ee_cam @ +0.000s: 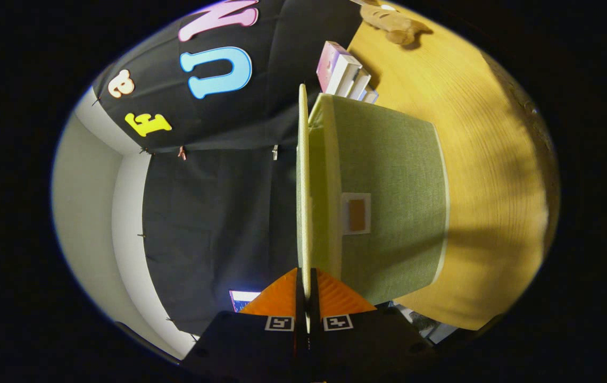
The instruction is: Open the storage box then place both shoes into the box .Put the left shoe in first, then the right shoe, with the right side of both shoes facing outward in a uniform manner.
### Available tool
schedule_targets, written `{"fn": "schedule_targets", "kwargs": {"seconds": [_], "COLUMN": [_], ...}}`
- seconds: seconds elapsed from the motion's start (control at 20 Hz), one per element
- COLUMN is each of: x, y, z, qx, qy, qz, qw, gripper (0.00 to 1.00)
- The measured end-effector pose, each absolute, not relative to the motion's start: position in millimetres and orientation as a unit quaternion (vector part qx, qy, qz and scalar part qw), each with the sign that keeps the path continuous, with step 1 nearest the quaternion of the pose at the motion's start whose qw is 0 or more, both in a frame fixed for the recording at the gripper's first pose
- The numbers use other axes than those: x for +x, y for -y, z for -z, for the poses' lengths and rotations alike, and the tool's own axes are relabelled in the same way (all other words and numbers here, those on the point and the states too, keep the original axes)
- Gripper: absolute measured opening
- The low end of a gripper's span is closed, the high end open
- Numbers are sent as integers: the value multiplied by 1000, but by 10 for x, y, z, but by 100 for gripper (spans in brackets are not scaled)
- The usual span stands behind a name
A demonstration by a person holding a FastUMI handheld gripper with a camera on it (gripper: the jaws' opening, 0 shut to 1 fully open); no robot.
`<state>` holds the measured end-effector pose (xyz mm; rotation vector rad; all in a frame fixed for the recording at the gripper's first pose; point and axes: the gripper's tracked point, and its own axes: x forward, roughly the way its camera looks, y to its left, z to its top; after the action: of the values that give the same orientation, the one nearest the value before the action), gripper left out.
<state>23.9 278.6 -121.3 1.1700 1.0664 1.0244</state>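
Both gripper (306, 298) fingers clamped on lid (302, 186) edge, storage box (388, 197) interior hidden.

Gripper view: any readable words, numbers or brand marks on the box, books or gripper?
On the storage box, the card pocket: no text visible.
On the books beyond the box: too small to read.
On the gripper, shut on the lid: square markers, patterns, no words.

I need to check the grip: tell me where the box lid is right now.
In the gripper view, the lid is pinched edge-on between the fingers of the gripper, beside the green box on the wooden table.
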Motion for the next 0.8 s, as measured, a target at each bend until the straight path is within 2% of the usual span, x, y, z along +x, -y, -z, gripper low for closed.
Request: {"fn": "schedule_targets", "kwargs": {"seconds": [0.25,0.45,0.8], "x": [273,344,425], "y": [-2891,-3032,-3692], "z": [1013,683,-85], "qx": [461,450,396], "qy": [-454,-461,-470], "qz": [-415,-389,-396], "qw": [640,658,683], "gripper": [5,5,5]}}
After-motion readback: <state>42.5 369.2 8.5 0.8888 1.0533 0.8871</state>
